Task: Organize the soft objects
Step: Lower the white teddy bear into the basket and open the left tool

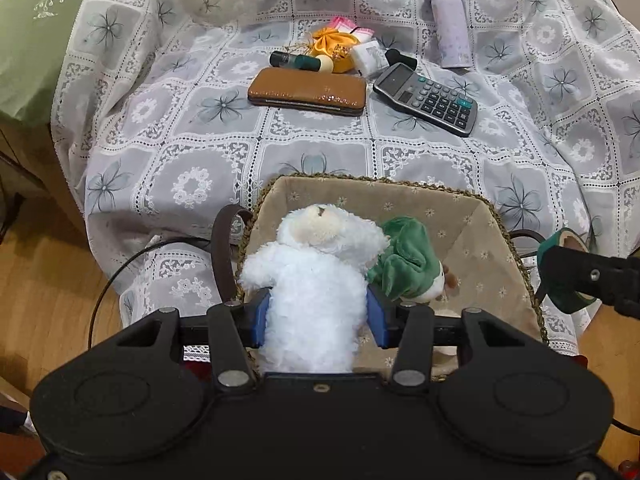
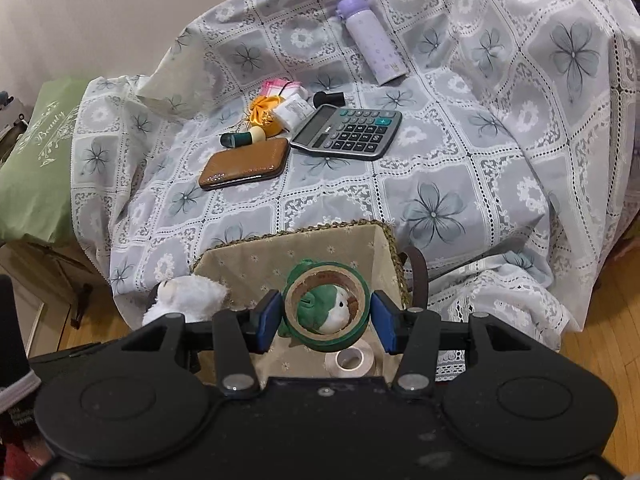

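White plush bear (image 1: 316, 280) is clamped betw. blue pads (image 1: 261, 320) of left claw (image 1: 318, 320), body upright, head over the near-left rim of the woven basket (image 1: 472, 200). Green plush (image 1: 404, 264) lies in the basket just right of the bear, touching its head; right wrist view shows it thru the hole of the tape roll. Green tape roll (image 2: 326, 306) is gripped across its sides by right claw (image 2: 326, 322), hole facing camera, held above basket interior. Pale tape roll (image 2: 350, 360) sits on the basket floor below it, partly cut off by claw body.

Basket has beige flower-print liner, braided rim, dark strap handle (image 1: 222, 256) on its left side. It stands at the near edge of a surface draped in a grey-white lace flower cloth (image 1: 200, 140); what is under the cloth can't be told.

Farther back on cloth, well apart from basket: brown case (image 1: 308, 92), calculator (image 1: 428, 98) just right of it, lilac bottle (image 1: 450, 24) near far-right. Cluster behind case: orange fabric item (image 1: 332, 46), dark-green tube (image 1: 296, 60), white packet (image 1: 370, 56), pink item – details too small. Green cushion (image 1: 36, 36) at left edge, wood floor (image 1: 48, 280) below.
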### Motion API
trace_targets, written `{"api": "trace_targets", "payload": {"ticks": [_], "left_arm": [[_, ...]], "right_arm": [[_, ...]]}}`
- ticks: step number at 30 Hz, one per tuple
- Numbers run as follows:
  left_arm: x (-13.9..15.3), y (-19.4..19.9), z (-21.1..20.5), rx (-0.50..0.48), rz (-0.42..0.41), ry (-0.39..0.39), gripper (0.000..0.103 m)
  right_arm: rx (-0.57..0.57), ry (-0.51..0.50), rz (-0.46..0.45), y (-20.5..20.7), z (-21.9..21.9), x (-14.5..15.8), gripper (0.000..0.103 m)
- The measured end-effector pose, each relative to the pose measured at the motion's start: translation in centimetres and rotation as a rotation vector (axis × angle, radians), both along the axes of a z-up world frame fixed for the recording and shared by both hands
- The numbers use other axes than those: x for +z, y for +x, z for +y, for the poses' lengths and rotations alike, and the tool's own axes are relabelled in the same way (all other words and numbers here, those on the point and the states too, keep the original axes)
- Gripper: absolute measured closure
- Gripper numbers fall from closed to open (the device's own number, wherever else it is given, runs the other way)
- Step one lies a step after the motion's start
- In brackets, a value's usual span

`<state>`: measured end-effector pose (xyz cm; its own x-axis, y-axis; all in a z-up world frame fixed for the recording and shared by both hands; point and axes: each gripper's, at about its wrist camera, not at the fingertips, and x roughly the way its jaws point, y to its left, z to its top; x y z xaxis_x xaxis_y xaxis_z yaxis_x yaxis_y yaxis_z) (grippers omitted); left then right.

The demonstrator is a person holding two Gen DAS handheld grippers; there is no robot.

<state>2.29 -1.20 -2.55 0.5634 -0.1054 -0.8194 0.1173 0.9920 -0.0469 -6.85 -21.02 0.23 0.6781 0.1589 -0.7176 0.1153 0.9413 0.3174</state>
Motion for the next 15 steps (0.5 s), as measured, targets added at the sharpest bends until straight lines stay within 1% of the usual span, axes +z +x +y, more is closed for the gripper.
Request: {"api": "trace_targets", "payload": {"ticks": [15], "left_arm": [[0.07,0.09,-0.01,0.002,0.004,0.004,0.054]], "right_arm": [[0.006,-0.002,0.013,0.19,0.19,-0.1,0.054]]}}
